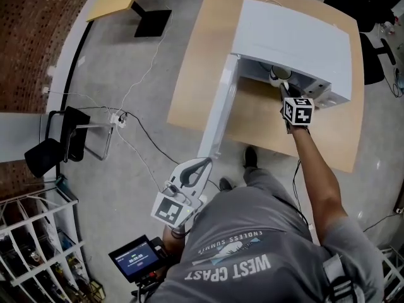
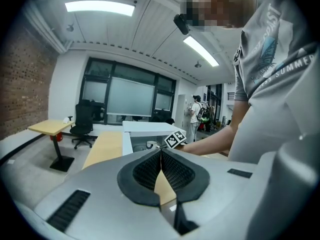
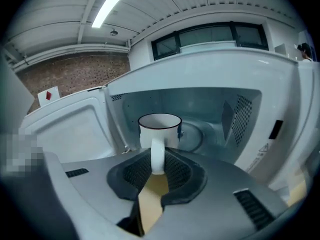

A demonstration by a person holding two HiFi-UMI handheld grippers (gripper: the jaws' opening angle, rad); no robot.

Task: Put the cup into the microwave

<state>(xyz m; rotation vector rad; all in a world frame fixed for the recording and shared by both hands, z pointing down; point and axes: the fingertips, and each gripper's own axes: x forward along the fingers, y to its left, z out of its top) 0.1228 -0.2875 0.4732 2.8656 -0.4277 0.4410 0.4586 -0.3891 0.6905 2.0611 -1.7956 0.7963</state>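
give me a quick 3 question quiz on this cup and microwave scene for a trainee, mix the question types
1. Fill in: the right gripper has its fingers clamped on the cup by its ____.
2. True or false: the microwave door stands open.
3. The left gripper holds: A the cup; B nothing; C the door.

Key: 1 handle; 2 true; 3 B.
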